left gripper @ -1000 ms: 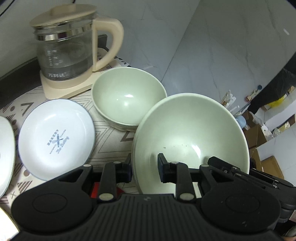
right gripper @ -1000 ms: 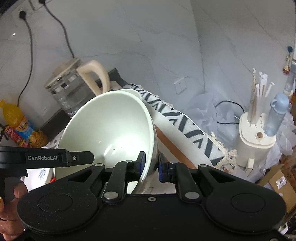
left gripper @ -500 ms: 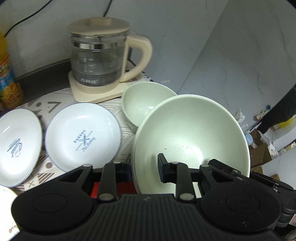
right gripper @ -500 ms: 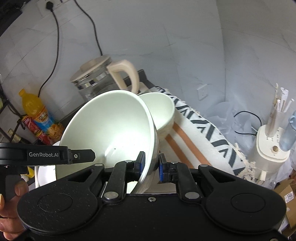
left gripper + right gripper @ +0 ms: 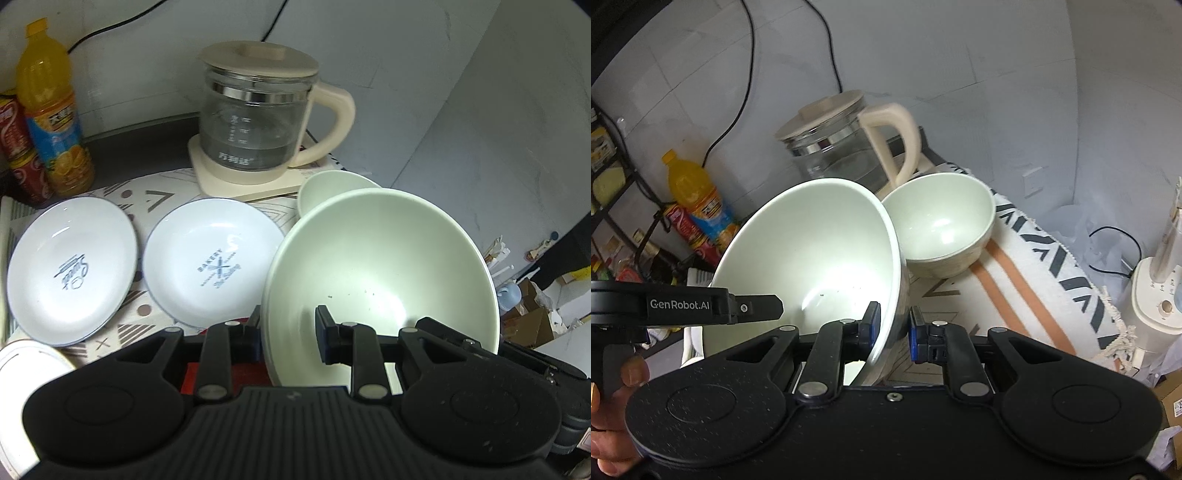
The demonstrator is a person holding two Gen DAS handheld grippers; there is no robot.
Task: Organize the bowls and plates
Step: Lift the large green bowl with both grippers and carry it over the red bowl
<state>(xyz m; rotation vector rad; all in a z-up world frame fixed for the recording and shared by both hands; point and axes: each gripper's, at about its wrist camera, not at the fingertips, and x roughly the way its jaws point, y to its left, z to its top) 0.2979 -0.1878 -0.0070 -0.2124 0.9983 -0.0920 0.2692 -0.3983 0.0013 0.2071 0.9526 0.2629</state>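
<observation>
Both grippers clamp one large pale-green glossy bowl [image 5: 380, 280], a wide cone-shaped form with a thin rim, tilted and lifted clear of the patterned cloth [image 5: 155, 195]. A few dark specks dot its smooth inner wall.

Left gripper [image 5: 288, 332]: black matte plastic, ribbed top plate. Its fingers pinch the bowl's left rim, one pad outside the wall, one inside.

Right gripper [image 5: 894, 325]: black body, blue pads. Its fingers pinch the opposite rim, wall sandwiched between the pads with only a narrow gap. The left gripper's arm shows at the left of the right wrist view, with a person's hand [image 5: 613, 406] around its grip.

Beyond the held bowl, far right on the cloth: a smaller pale-green round bowl [image 5: 942, 225], deeper and rounder-sided, upright, glossy with a highlight inside. The large bowl's rim overlaps it in both views; contact cannot be told.

Left of the held bowl, flat on the cloth: two white shallow round plates with blue printed lettering, one near the centre [image 5: 212, 264], one further left [image 5: 70, 269], edges just beside each other. A third white dish edge [image 5: 26, 360] sits near left, mostly cut off.

Far centre: a clear glass kettle with cream lid, handle and square base [image 5: 258, 118]. Far left: an orange juice bottle [image 5: 51, 107] beside red cans [image 5: 18, 155], against the grey marbled wall.
</observation>
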